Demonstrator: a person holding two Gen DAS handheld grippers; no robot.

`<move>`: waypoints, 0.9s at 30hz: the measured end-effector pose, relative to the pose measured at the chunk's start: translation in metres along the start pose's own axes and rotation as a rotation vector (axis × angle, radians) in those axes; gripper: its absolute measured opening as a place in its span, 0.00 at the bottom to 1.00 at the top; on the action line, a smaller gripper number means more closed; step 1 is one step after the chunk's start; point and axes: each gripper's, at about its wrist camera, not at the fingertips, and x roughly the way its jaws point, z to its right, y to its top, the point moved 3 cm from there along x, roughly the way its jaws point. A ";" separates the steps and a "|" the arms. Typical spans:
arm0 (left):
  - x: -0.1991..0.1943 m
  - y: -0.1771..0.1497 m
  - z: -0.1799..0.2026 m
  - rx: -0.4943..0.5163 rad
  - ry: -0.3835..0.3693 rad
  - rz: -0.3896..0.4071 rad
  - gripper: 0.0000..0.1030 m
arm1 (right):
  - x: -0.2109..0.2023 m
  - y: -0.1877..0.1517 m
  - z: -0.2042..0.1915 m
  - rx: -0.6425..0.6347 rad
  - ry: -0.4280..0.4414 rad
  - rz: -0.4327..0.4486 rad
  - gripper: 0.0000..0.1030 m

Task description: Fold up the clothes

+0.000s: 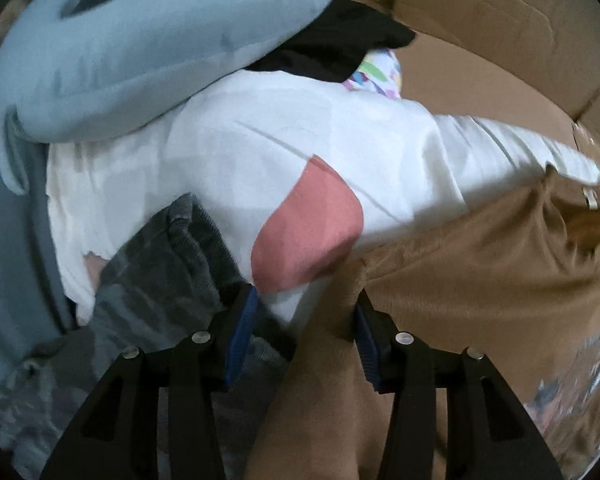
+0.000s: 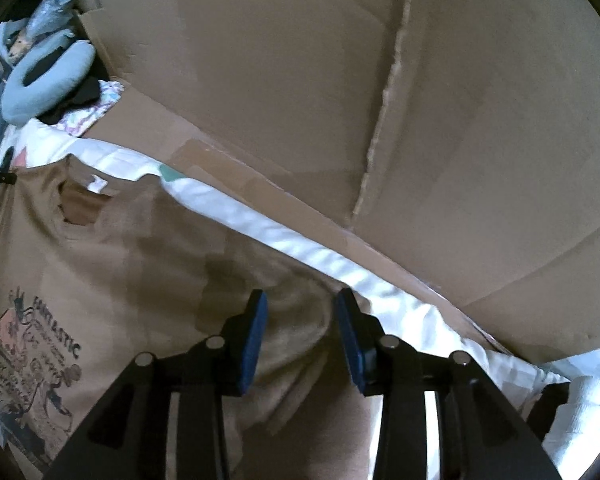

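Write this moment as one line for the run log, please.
stage: fold clothes | left gripper: open, brown shirt fabric between fingers | right gripper: open over shirt | under: white sheet | behind: cardboard

T-shirt (image 2: pixel 140 248) on sheet (image 2: pixel 300 240), before cardboard (image 2: pixel 300 80)

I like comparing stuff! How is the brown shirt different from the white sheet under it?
The brown shirt is plain tan with a cartoon print and lettering; the white sheet has big colour patches, one pink. The shirt lies on top, and the sheet sticks out beyond it along the cardboard. The shirt has a neck opening; the sheet shows none. Both are soft cloth, spread out fairly flat.
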 end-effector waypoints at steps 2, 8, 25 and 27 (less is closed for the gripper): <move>-0.010 -0.003 -0.002 0.002 -0.019 0.008 0.47 | 0.002 0.002 -0.001 0.006 0.012 -0.003 0.33; -0.034 0.003 0.016 0.056 -0.097 0.090 0.47 | 0.018 0.014 -0.011 0.023 0.036 -0.006 0.33; 0.040 0.015 0.052 0.128 -0.133 0.016 0.47 | 0.070 0.050 -0.081 -0.031 0.104 -0.047 0.34; 0.042 0.014 0.049 0.114 -0.145 0.029 0.42 | 0.067 0.053 -0.077 -0.018 0.123 -0.038 0.34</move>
